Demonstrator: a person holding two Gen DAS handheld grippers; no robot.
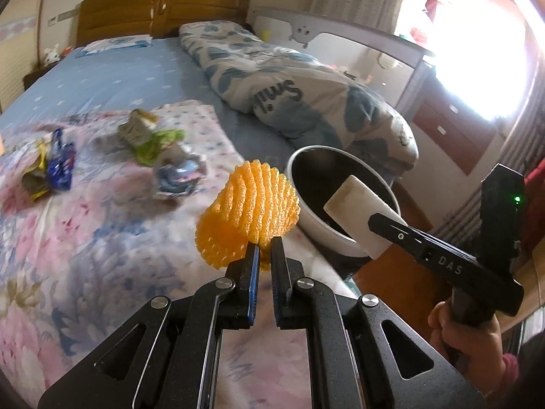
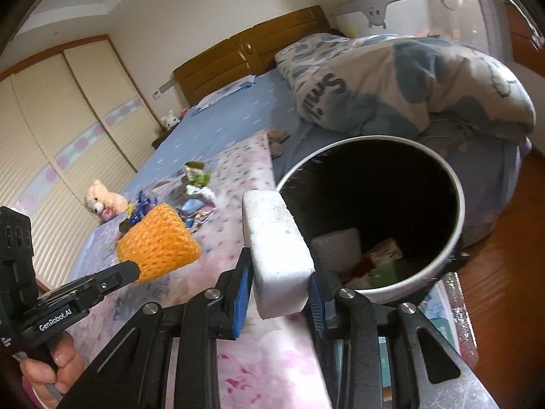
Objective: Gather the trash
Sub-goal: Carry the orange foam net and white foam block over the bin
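The round white-rimmed bin (image 2: pixel 458 218) stands at the bed's (image 1: pixel 112 78) edge beside the quilt (image 2: pixel 408 81). Above its rim, the right gripper (image 2: pixel 281 293) clamps a chalky white foam block (image 2: pixel 276 248). Left of the bin, the left gripper (image 1: pixel 263 242) pinches ribbed orange foam netting (image 1: pixel 252 201) (soft, mesh-like). Crumpled wrappers (image 1: pixel 153 133) lie farther left.

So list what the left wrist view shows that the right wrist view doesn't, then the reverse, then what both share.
Only the left wrist view: the bright window and the drawer unit beside it.

Only the right wrist view: the teddy bear on the bed, the wardrobe doors, and trash lying inside the bin.

Both: the orange foam net in the left gripper, the white foam block in the right gripper, the bin's rim, and wrappers on the bed.
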